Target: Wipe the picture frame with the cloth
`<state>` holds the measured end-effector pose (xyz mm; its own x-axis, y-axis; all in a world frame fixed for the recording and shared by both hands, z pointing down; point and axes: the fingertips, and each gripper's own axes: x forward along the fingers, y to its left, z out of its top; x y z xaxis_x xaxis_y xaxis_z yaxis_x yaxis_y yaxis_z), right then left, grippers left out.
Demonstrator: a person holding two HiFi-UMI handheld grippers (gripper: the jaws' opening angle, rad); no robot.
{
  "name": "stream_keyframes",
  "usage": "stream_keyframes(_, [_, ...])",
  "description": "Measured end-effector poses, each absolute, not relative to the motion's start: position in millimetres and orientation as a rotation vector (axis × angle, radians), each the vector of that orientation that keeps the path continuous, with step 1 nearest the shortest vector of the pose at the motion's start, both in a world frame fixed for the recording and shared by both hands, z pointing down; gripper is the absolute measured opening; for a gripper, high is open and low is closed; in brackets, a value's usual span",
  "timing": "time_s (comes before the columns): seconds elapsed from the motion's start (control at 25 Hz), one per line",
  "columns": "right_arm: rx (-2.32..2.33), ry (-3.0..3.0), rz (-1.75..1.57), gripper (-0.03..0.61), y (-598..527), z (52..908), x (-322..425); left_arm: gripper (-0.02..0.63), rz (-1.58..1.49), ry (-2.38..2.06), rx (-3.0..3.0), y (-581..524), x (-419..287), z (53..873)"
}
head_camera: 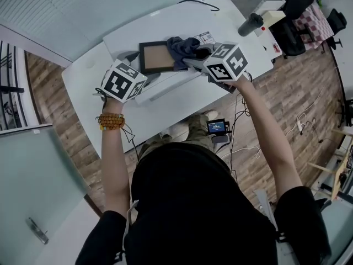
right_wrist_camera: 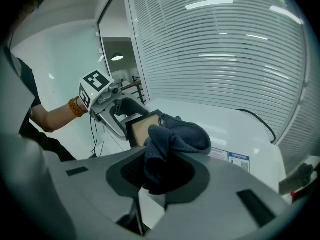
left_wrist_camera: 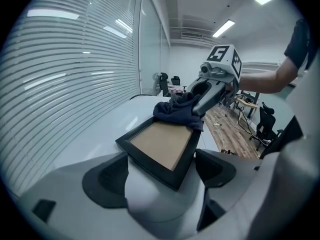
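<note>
My left gripper point(head_camera: 136, 65) is shut on the near edge of a black picture frame point(head_camera: 156, 57) with a tan panel, holding it over the white table point(head_camera: 88, 76). In the left gripper view the frame point(left_wrist_camera: 161, 144) runs out from between the jaws of that gripper point(left_wrist_camera: 160, 170). A dark blue cloth point(head_camera: 182, 47) is bunched in my right gripper point(head_camera: 194, 56), which is shut on it and presses it on the frame's right end. In the right gripper view the cloth point(right_wrist_camera: 170, 144) fills this gripper point(right_wrist_camera: 162, 173), and the frame point(right_wrist_camera: 142, 126) shows behind it.
A dark cylindrical bottle point(head_camera: 250, 24) and a white box point(head_camera: 269, 11) stand at the table's far right end. A printed label point(head_camera: 206, 37) lies just past the cloth and a black cable point(head_camera: 194, 2) near the back edge. Slatted blinds point(left_wrist_camera: 65, 74) run along the table's far side.
</note>
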<state>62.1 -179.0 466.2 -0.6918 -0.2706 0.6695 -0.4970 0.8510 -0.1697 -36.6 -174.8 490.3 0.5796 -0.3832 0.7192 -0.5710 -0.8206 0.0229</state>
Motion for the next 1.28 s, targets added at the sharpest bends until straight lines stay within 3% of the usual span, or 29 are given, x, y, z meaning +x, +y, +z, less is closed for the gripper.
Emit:
stream_keyframes(0.32, [0.395,-2.442,0.138,0.074,-171.5,431.5,60.0,0.419,1.064,-0.783,2.59,-171.7,-32.4,490.9])
stream_keyframes(0.48, [0.243,-2.287,0.033,0.072,-169.5,456.7,46.2,0.419,1.062,-0.793,2.591,-171.4,-33.6,491.3])
stream_keyframes(1.28, [0.13,-2.216,0.115,0.067,-169.7,479.2,-45.2,0.417,1.071,-0.795,2.593,-172.8,-36.4,492.3])
